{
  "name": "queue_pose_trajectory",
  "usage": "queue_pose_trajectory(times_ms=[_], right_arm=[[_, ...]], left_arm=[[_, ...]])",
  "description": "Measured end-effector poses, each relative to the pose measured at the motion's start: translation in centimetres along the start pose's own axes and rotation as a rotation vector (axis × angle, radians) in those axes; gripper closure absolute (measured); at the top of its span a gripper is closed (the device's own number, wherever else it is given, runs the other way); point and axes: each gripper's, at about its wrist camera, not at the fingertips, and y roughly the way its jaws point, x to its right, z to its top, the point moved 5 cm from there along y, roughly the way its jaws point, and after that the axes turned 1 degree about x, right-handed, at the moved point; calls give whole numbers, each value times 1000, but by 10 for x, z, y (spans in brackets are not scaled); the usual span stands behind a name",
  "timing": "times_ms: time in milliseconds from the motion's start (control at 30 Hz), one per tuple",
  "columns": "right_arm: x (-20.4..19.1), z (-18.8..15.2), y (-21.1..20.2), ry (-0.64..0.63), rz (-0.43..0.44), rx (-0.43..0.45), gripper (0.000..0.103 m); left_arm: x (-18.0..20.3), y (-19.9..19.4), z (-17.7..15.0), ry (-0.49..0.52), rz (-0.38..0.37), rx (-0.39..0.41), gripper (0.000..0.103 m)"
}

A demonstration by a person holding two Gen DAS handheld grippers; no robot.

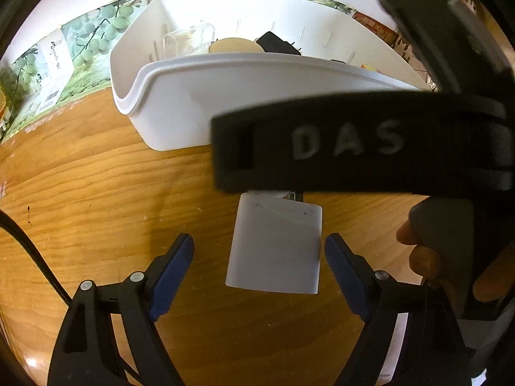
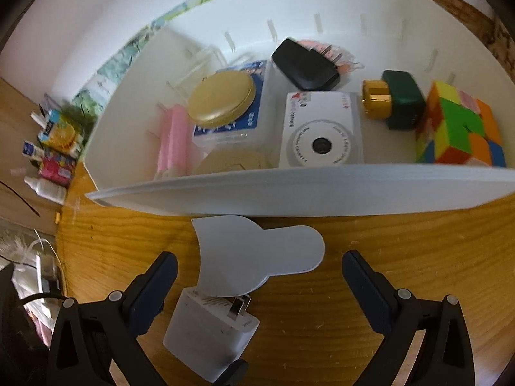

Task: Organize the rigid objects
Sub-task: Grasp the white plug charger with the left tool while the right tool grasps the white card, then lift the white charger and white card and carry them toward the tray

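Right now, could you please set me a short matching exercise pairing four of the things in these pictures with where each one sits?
Things:
1. white charger
2. puzzle cube
3. gold round tin
4. white camera

Places:
A. in the bin, far right end
B. on the wooden table, between the left tongs
C. in the bin, on top of a blue-labelled box
D. in the bin, middle, lens facing up

Pairs: 1-B, 2-A, 3-C, 4-D

a wooden table (image 2: 402, 257) fills the lower frame. on it rest a white bin (image 2: 289, 193), a white charger (image 2: 209, 337) at lower centre, and what looks like a flat white card (image 2: 257, 251).
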Motion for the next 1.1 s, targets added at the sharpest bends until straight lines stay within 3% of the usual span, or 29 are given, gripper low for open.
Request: queue_pose_trajectory(times_ms=[233,500,733,933,1100], right_arm=[[-13,2,12,-73,-54,-51,1],[-27,3,24,-136,-173,-124,1],[-37,4,34,-152,-277,-179,5],[-46,3,33,-151,-277,-177,15],[-43,1,25,-159,-274,-165,15]], left_arm=[[3,2,2,-23,-82,-7,41],[1,1,-6,-17,-113,-26,41],[-12,-5,-18,-7,-90,-74,42],[-28,-12,-29,-13,-61,-89,42],[-31,-15,-37,-52,-49,-102,42]])
